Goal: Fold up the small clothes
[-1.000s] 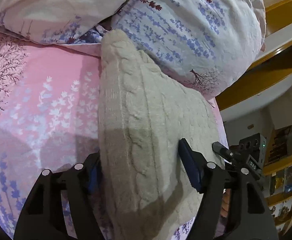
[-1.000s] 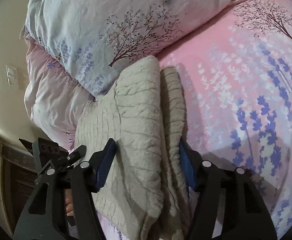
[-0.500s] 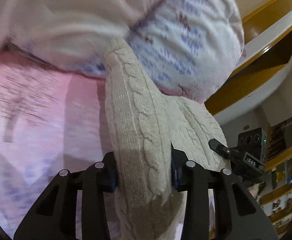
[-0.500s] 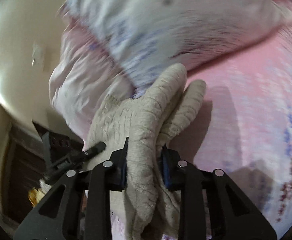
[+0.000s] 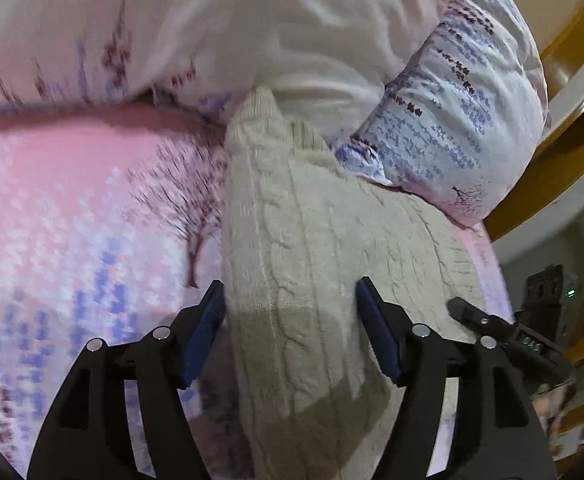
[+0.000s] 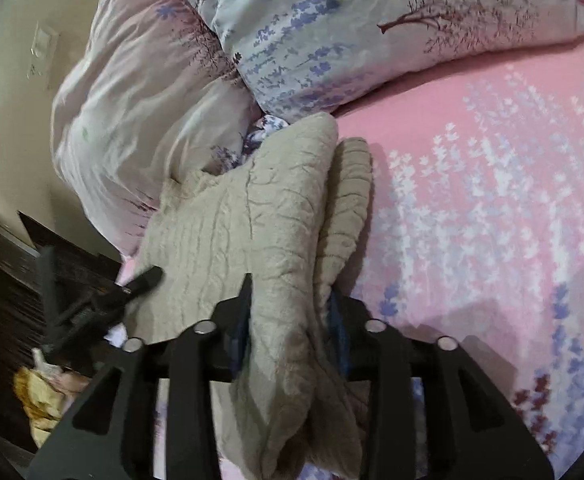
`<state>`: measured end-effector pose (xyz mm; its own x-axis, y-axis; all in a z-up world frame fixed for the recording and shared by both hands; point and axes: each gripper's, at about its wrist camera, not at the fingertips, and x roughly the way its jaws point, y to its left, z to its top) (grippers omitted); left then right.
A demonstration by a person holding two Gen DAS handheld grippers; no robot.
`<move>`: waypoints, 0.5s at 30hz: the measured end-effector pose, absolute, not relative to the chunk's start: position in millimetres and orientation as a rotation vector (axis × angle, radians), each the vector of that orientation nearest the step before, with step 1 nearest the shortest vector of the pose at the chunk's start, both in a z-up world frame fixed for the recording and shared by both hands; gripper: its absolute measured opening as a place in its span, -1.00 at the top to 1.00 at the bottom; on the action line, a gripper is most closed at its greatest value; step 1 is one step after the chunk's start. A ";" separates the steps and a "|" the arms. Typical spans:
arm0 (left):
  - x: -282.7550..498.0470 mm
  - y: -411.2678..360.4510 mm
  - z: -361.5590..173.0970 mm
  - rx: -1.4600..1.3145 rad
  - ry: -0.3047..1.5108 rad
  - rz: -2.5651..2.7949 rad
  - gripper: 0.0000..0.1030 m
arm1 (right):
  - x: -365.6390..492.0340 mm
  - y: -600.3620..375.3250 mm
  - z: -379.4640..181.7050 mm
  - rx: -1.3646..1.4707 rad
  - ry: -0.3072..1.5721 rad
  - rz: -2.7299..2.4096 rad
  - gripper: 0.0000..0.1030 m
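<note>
Two grippers, both opening after a squeeze: left gripper stands clear of the knit sweater; right gripper still pinches its fold. Sweater folded on pink sheet, against pillows; release likely under way.

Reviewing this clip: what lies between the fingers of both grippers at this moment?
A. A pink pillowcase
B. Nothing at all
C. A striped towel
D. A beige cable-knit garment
D: the beige cable-knit garment runs between the fingers of the left gripper and the right gripper, on the pink floral bedsheet.
</note>
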<state>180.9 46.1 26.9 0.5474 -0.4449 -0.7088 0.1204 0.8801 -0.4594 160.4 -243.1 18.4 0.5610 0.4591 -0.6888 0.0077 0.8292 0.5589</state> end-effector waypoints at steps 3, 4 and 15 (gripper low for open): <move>157.5 54.2 49.6 -0.302 0.838 -0.266 -0.33 | 144.0 -244.5 45.4 0.442 0.838 0.160 0.03; 150.4 53.9 57.6 -0.286 0.804 -0.257 -0.33 | 136.2 -244.0 56.7 0.405 0.773 0.136 0.03; 136.0 -17.8 58.7 -0.123 0.796 -0.427 -0.44 | 140.1 -188.0 56.4 0.136 0.804 0.257 0.05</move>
